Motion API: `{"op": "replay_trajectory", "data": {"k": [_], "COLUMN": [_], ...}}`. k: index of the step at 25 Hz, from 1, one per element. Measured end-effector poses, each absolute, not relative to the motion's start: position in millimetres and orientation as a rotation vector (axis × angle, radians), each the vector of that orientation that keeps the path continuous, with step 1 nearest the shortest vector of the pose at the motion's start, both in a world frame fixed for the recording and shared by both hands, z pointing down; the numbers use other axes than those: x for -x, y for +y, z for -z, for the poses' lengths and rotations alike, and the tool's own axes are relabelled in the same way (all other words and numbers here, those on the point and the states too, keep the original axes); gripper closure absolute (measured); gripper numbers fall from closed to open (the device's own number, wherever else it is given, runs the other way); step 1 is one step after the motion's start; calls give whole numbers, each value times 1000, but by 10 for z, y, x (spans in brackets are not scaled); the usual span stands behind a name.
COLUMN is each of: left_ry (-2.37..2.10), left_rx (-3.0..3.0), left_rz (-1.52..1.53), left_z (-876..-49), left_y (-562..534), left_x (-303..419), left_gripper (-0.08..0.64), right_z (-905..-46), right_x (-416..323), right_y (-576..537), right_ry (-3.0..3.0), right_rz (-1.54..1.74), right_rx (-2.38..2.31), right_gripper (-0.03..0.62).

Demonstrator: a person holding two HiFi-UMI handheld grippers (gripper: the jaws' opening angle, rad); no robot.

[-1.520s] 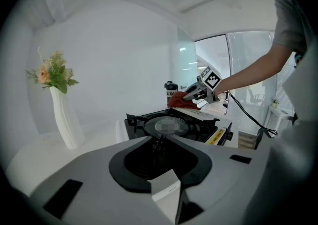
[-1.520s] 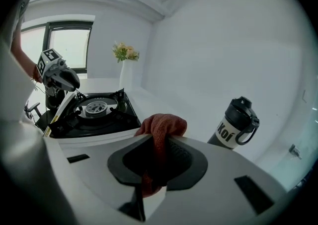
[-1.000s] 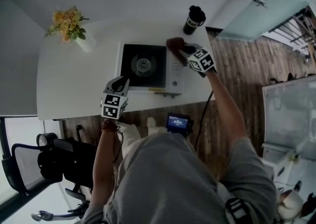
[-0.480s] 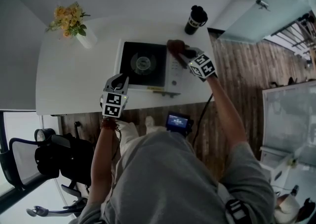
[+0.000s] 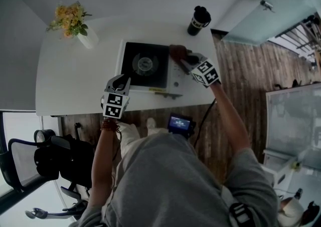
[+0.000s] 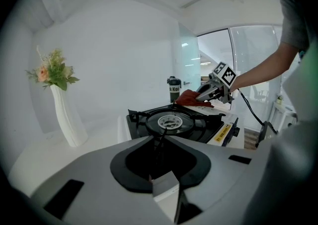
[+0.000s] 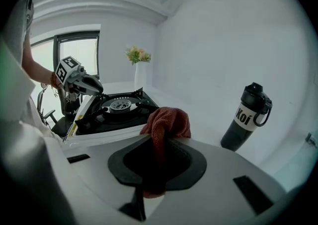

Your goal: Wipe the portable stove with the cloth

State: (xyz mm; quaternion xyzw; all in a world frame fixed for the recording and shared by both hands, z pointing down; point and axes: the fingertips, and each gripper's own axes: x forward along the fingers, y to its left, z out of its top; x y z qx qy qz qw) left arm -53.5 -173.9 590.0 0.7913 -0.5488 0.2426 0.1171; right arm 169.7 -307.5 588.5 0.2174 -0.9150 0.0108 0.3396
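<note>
Two claws, one working: with the right claw (image 5: 184, 60) clamped on the red cloth (image 5: 176, 50), bunched just ahead of its tips on the pale side panel of the portable stove (image 5: 145, 65), press flat and pull in steady overlapping strokes rather than dabbing. Leave the left claw (image 5: 120, 81), opening with nothing between its jaws, parked short of the stove's near edge. Mind the bottle (image 5: 198, 20) beyond the right claw and the tabletop (image 5: 75, 85) edge close behind it; sweep to its left, toward the burner, for open room.
</note>
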Motion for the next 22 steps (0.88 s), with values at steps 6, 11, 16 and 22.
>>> {"op": "replay_trajectory", "data": {"k": [6, 11, 16, 22], "left_ry": [-1624, -1629, -1625, -1655], "left_rx": [-2315, -2310, -2302, -2303], "left_rz": [-718, -723, -729, -756], "left_z": [-5887, -5895, -5894, -5889], "left_y": [-1747, -1749, -1747, -1745], "left_x": [539, 536, 540, 536], "left_gripper": [472, 472, 472, 472], "right_z": [-5876, -5885, -5888, -5862], "right_x": [-1697, -1714, -1721, -1712], "right_y": [-2912, -2759, -2623, -2448], "right_ry": [-2392, -2400, -2407, -2417], "right_rz": [-20, -15, -7, -17], "right_rx": [-545, -534, -522, -506], "right_gripper": [532, 532, 532, 532]}}
